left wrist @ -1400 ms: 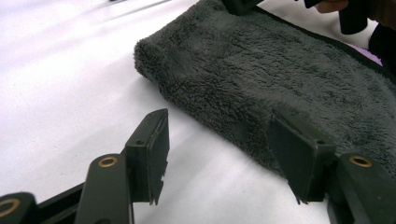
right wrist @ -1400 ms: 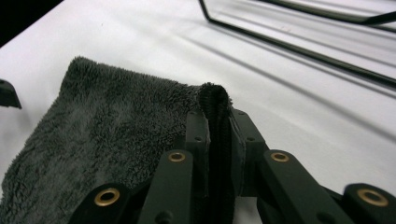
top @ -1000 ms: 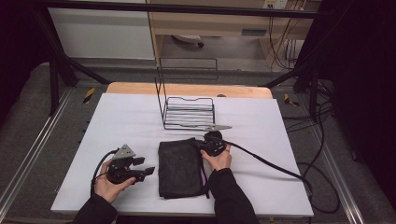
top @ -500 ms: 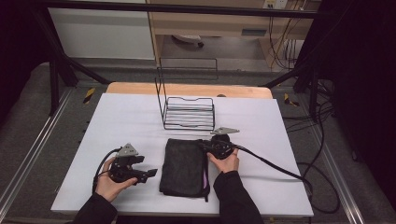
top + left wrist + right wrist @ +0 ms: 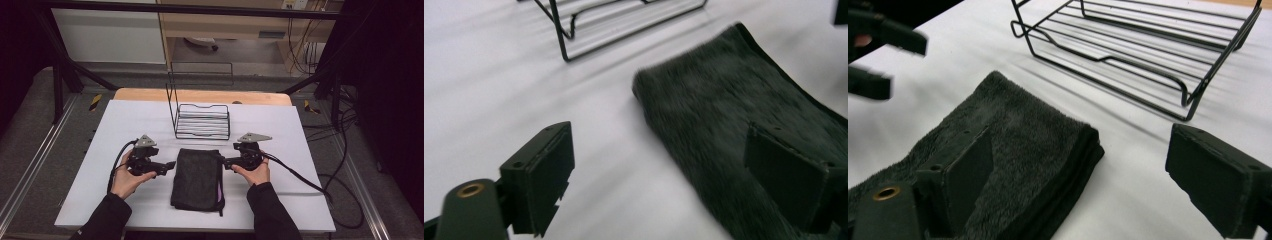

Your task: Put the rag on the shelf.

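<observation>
A folded dark fleecy towel lies flat on the white table top, with a purple edge showing along its right side. My left gripper sits just left of the towel's far left corner, jaws open and empty. In the left gripper view the towel runs under the right jaw of that gripper. My right gripper is open at the towel's far right corner. In the right gripper view this gripper straddles the towel's corner without closing on it.
A black wire rack stands just beyond the towel, its tall back on the left; it appears close ahead in both gripper views. Cables trail from each gripper. The white table has open surface on both sides.
The right gripper has drawn slightly right and nearer, off the towel's far corner. The left gripper has moved right and forward, up to the towel's left edge. The towel has settled flat.
</observation>
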A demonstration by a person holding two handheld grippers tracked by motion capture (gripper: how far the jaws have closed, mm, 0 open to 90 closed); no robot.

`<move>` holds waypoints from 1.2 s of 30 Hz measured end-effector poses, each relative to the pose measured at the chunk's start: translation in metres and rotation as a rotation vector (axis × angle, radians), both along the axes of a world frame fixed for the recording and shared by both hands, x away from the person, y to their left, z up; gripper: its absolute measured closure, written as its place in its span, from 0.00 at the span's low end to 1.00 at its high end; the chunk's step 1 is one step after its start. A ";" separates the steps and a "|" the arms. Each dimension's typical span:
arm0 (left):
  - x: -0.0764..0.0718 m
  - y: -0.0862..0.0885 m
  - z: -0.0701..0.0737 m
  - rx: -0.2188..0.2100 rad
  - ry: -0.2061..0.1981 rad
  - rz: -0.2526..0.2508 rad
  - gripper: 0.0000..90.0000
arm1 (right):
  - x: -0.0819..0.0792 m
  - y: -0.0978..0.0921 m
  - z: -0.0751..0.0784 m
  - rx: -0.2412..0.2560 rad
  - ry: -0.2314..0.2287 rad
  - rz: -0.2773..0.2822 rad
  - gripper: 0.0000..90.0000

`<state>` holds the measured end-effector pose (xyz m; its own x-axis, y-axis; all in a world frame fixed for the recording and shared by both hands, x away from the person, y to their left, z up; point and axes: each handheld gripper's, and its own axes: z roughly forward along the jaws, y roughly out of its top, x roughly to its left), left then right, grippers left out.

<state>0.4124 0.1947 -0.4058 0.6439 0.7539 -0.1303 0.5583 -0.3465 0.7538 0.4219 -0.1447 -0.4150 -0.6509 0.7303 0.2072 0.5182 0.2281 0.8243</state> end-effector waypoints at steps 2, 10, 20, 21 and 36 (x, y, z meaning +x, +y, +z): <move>0.007 -0.006 -0.001 -0.002 -0.002 0.013 0.17 | -0.004 -0.002 -0.004 -0.007 0.005 0.003 0.10; 0.028 -0.017 -0.023 0.005 0.066 0.057 0.39 | -0.011 -0.010 -0.014 0.010 0.009 -0.008 0.09; 0.034 -0.031 -0.035 -0.029 0.103 0.047 0.64 | -0.003 -0.007 -0.020 0.024 0.035 -0.045 0.08; 0.034 -0.034 -0.037 -0.020 0.104 0.047 0.66 | -0.001 -0.006 -0.021 0.022 0.036 -0.048 0.08; 0.034 -0.037 -0.041 0.001 0.128 0.029 0.80 | 0.021 0.029 -0.033 -0.024 0.087 -0.048 0.28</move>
